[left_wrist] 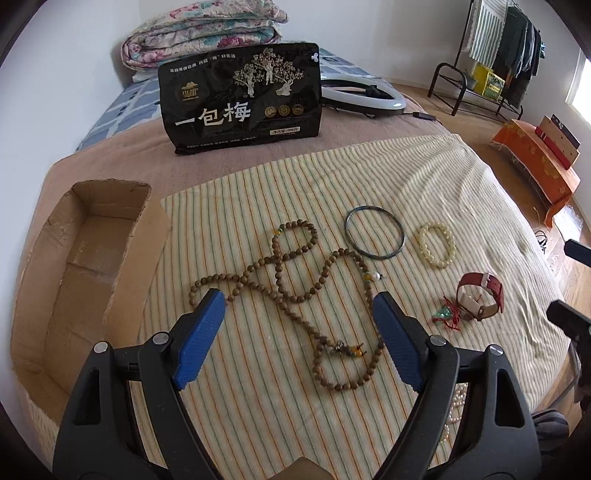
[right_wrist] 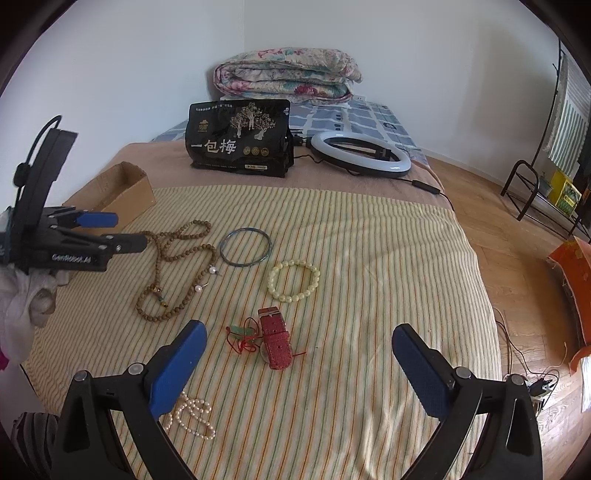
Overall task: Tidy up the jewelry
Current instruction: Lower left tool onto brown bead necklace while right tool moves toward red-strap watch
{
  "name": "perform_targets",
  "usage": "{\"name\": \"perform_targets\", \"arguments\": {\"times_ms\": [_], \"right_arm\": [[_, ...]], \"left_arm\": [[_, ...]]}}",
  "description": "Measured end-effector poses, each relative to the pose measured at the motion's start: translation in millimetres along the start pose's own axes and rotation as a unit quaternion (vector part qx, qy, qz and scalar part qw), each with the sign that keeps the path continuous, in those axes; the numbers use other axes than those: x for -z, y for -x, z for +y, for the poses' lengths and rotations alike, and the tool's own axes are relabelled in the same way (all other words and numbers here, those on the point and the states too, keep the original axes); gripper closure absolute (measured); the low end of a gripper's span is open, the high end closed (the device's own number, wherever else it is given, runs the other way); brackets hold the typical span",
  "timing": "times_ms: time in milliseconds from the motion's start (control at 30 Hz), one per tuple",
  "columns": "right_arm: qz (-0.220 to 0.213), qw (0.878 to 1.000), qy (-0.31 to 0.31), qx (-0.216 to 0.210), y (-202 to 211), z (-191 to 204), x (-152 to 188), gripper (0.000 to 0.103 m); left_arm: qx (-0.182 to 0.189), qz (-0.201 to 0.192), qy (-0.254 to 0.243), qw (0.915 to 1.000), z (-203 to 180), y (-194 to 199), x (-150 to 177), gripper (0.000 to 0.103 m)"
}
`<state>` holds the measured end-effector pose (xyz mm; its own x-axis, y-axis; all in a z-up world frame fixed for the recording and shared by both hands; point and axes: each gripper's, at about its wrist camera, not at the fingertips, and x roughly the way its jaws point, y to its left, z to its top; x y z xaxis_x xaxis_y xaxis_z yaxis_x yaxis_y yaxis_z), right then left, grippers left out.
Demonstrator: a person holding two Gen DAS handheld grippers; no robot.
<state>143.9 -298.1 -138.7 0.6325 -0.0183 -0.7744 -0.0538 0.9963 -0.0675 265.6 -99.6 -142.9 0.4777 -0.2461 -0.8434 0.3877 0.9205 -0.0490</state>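
Observation:
A long brown bead necklace [left_wrist: 291, 280] [right_wrist: 173, 269] lies tangled on the striped cloth [left_wrist: 424, 177] [right_wrist: 369, 240]. My left gripper [left_wrist: 299, 302] [right_wrist: 122, 230] hovers open above it, nothing between its blue pads. To the right lie a dark bangle [left_wrist: 373, 232] [right_wrist: 245, 246], a pale bead bracelet [left_wrist: 436, 244] [right_wrist: 294, 280], a red watch [left_wrist: 480, 301] [right_wrist: 275, 341] and a green pendant on red cord [left_wrist: 445, 314] [right_wrist: 242, 334]. A pearl strand [right_wrist: 192, 415] [left_wrist: 456, 406] rests near the cloth's front edge. My right gripper [right_wrist: 299, 336] is open above the watch, holding nothing.
An open cardboard box [left_wrist: 74, 266] [right_wrist: 125, 188] sits at the cloth's left edge. A black snack bag [left_wrist: 243, 99] [right_wrist: 240, 138] stands behind, beside a ring light [left_wrist: 364, 94] [right_wrist: 360, 153] and a folded quilt [left_wrist: 207, 33] [right_wrist: 288, 74]. A clothes rack [left_wrist: 491, 59] stands on the wooden floor at right.

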Motion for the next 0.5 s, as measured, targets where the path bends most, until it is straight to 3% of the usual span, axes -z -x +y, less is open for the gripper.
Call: {"name": "perform_targets", "arguments": {"times_ms": [200, 500], "right_arm": [[0.006, 1.000, -0.006, 0.006, -5.3, -8.3, 5.1, 0.002], [0.011, 1.000, -0.014, 0.017, -10.1, -15.1, 7.8, 0.002]], "left_arm": [[0.030, 0.032, 0.028, 0.9986, 16.5, -39.9, -25.4, 0.018], [0.030, 0.081, 0.044, 0.9953, 30.9, -92.2, -46.0, 0.018]]}}
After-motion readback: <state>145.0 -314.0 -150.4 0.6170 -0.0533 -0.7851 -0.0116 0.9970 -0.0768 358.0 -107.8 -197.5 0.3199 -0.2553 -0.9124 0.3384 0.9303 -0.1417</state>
